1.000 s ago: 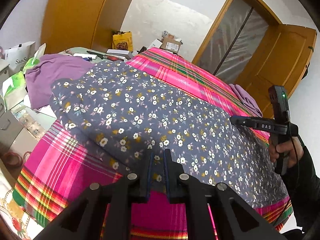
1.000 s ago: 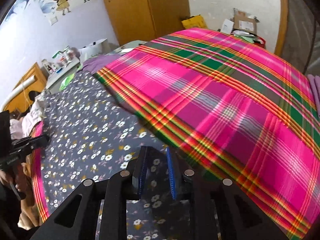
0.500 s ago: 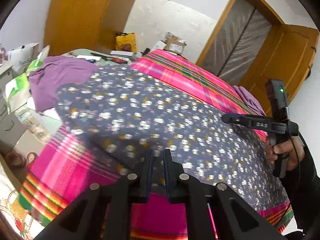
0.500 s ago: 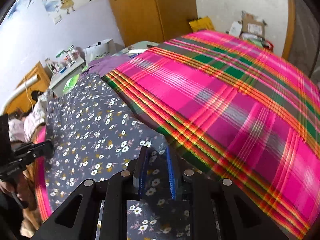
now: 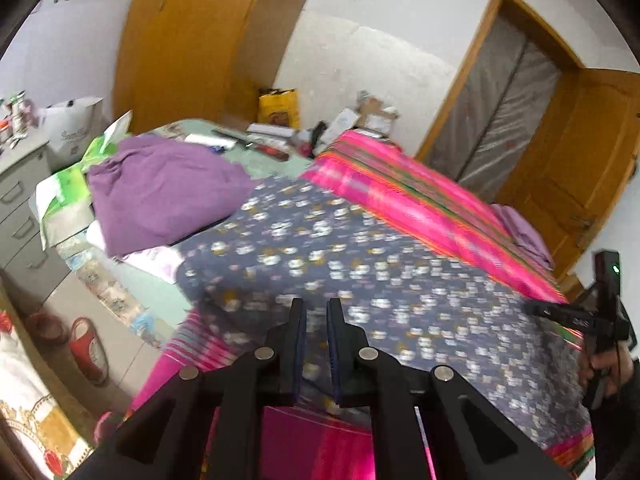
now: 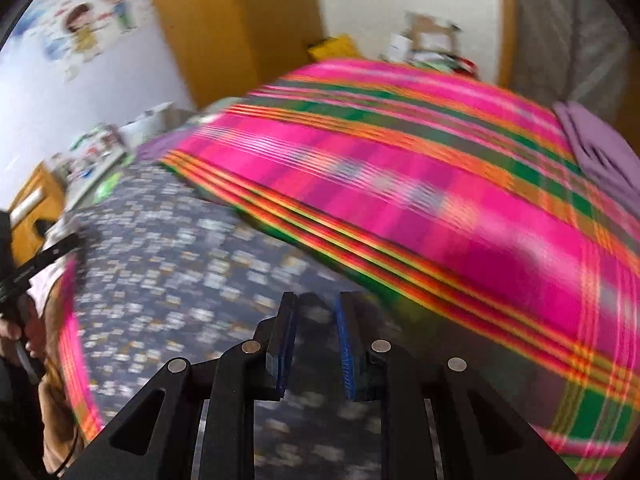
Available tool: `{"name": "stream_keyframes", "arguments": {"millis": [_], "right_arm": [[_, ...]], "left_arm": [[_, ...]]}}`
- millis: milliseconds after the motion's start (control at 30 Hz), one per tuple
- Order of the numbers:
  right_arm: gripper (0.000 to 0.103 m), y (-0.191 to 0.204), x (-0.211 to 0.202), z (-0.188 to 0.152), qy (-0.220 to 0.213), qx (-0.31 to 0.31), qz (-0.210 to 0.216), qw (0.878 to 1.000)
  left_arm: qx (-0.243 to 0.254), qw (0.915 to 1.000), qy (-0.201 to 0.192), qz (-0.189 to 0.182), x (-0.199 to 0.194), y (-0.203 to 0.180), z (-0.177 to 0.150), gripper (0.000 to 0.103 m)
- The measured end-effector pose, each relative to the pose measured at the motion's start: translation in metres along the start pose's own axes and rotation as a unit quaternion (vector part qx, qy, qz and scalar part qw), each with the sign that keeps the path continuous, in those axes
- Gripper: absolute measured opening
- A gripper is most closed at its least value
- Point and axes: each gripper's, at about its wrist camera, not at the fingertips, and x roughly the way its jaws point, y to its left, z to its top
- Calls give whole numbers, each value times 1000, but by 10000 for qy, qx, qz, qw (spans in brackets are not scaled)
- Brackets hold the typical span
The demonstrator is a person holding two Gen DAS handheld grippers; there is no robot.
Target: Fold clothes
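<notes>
Two grippers, one floral garment, one plaid bed cover, two purple cloth piles. Both views motion-blurred, so the print is smeared. Left gripper (image 5: 316, 320): jaws narrow, pinching the floral garment (image 5: 360, 280) at the bed's near left edge; fold between the pads partly hidden. Garment lies along the near edge of the plaid cover (image 6: 400, 184). Right gripper (image 6: 316, 320): jaws have just been opening, garment between them, grip itself unreadable. Far side of cover bare; purple pile (image 5: 160, 188) off left corner, another (image 6: 600, 156) at right edge.
</notes>
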Motion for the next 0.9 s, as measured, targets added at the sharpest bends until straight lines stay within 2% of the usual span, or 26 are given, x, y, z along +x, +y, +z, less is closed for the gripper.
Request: {"name": "stream_keyframes", "arguments": {"millis": [100, 233, 367, 567, 733, 900], "right_arm": [[20, -12, -9, -7, -31, 189, -78, 9998], [21, -19, -28, -11, -207, 265, -171, 9993], [21, -17, -38, -20, -253, 321, -84, 9991], [21, -7, -41, -50, -153, 294, -90, 9994], [21, -8, -45, -72, -236, 166, -221, 9993], [21, -13, -58, -79, -298, 202, -367, 9987]], "left_arm": [[-214, 9997, 17, -111, 0, 15, -4, 8], [-166, 9998, 29, -77, -6, 16, -8, 8], [-156, 9998, -58, -100, -11, 12, -5, 9], [59, 9997, -16, -231, -11, -9, -1, 9], [293, 9982, 159, -489, -5, -37, -12, 9], [546, 9945, 399, -795, 0, -72, -28, 9]]}}
